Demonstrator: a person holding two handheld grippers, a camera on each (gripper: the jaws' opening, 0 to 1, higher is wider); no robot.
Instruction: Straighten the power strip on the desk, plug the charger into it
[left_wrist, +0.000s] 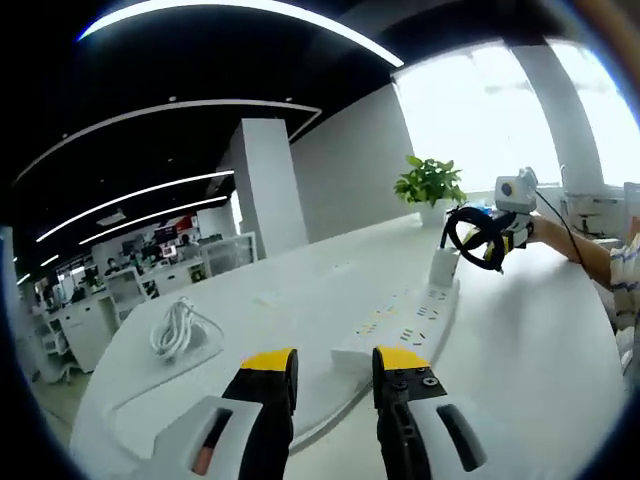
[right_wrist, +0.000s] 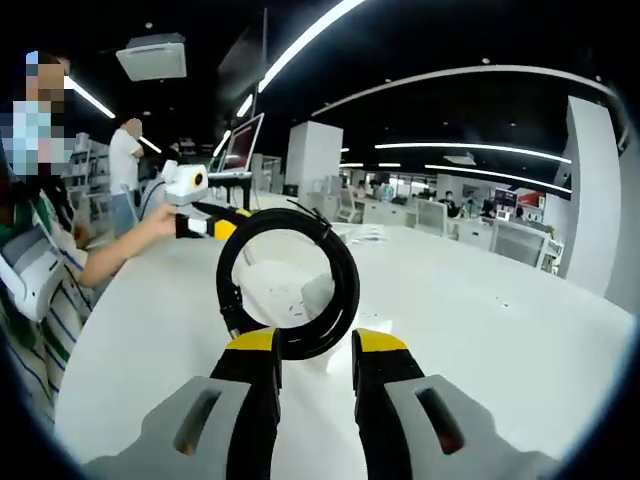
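A white power strip (left_wrist: 405, 322) lies slantwise on the white desk (left_wrist: 520, 350), its near end just ahead of my left gripper (left_wrist: 334, 360). That gripper is open, with nothing between its yellow-tipped fingers. A white charger block (left_wrist: 443, 266) stands at the strip's far end. Over that end my right gripper (left_wrist: 487, 240) holds a black coil of cable (left_wrist: 468, 232) in the air. In the right gripper view the black coil (right_wrist: 345, 270) stands upright with its lower arc pinched in my right gripper (right_wrist: 315, 345). Through the ring I see the strip (right_wrist: 278, 300) and the charger (right_wrist: 318, 292).
A loose white cable bundle (left_wrist: 178, 328) lies on the desk's left part. A potted plant (left_wrist: 430, 185) stands at the far edge by the window. My left gripper (right_wrist: 222, 226) and the person's forearm (right_wrist: 120, 250) show beyond the coil. Office desks and people are in the background.
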